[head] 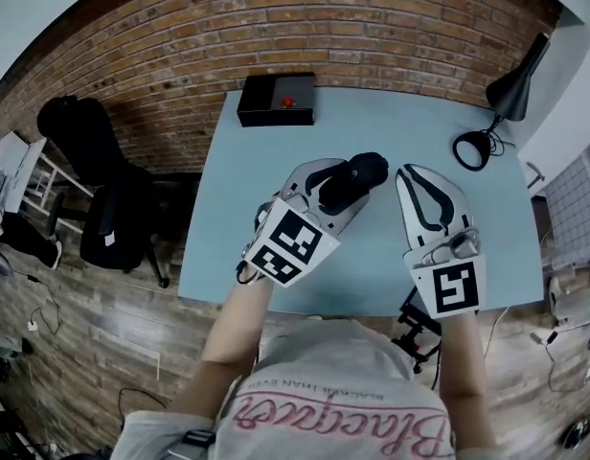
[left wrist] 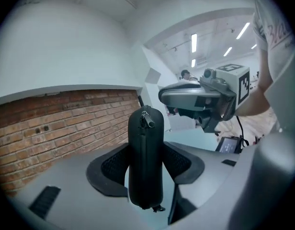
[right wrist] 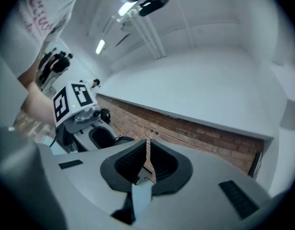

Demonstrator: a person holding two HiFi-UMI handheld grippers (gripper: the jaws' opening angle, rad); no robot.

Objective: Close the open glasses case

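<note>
The black zippered glasses case (head: 365, 172) is held above the light blue table (head: 276, 161), with my left gripper (head: 344, 189) shut on it. In the left gripper view the case (left wrist: 145, 162) stands upright between the black pads (left wrist: 109, 169). Its zip line runs down the middle and the pull sits at the top, so it looks shut. My right gripper (head: 419, 179) hovers just to the right of the case without touching it. In the right gripper view its jaws (right wrist: 146, 164) are shut with only a thin slit between the pads and nothing held.
A black box with a red button (head: 277, 99) sits at the table's far edge. A black desk lamp (head: 511, 89) stands at the far right, with its round base (head: 474, 149) on the table. A black office chair (head: 103, 199) is on the left, by the brick wall (head: 305, 27).
</note>
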